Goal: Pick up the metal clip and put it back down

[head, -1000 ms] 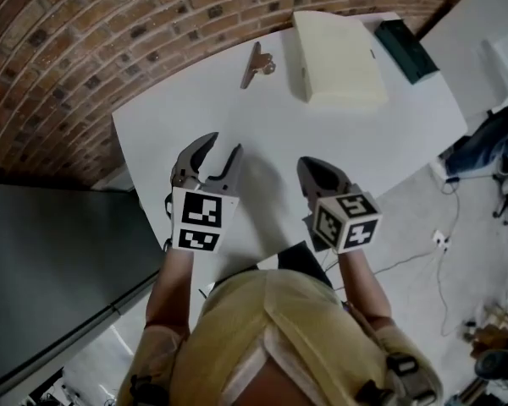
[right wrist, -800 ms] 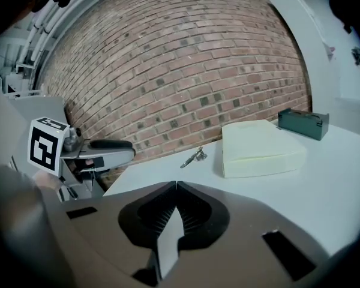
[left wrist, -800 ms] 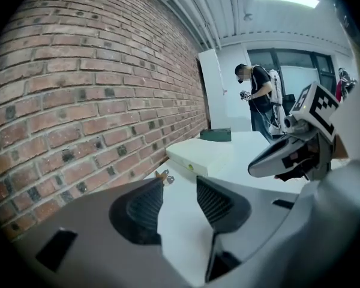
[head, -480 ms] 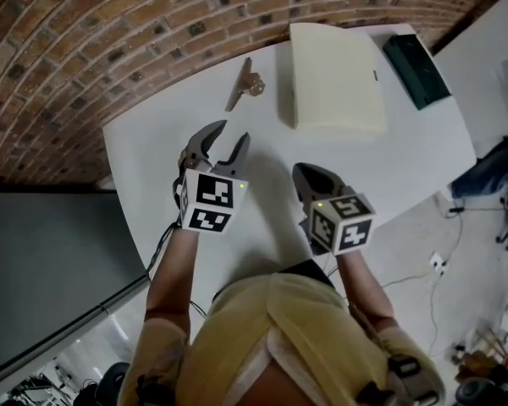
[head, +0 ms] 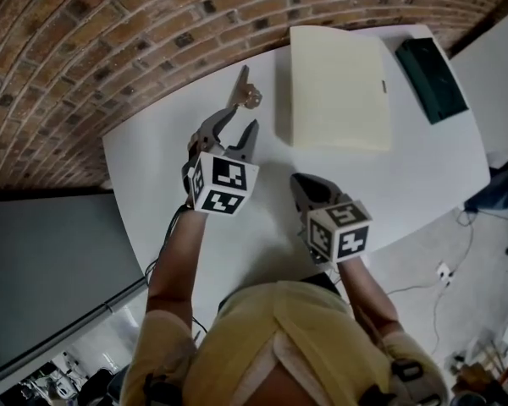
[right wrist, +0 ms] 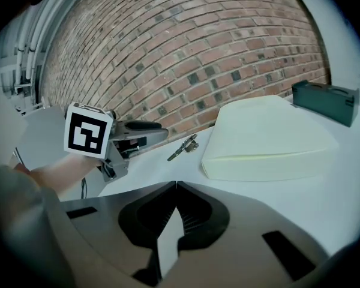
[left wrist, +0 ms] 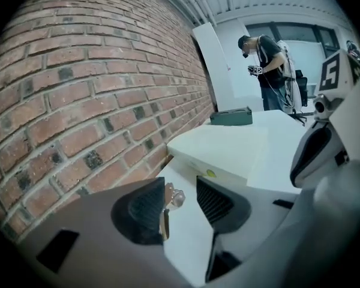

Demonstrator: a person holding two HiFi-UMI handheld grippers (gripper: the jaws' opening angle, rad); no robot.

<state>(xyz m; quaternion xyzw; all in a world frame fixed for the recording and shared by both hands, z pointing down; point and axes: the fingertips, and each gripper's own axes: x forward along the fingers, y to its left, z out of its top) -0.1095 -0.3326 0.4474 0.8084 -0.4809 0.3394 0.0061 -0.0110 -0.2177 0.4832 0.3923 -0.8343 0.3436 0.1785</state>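
White table (head: 165,172) bears a shut cream box (head: 334,87) beside the metal clip (head: 243,90).

So the left hand-held gripper (head: 239,127) is reached out ahead, jaws spread well apart, with the left forearm (head: 171,256) stretched long. The right hand-held gripper (head: 300,183) sits closer to the body, jaws pinched together, right forearm (head: 366,293) tucked in.

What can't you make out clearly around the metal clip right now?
Left gripper view: metal clip, partly hidden behind a finger of the left gripper.
Head view: metal clip too small to show its shape.
Left gripper view: sticker on cream box, print too small to read.
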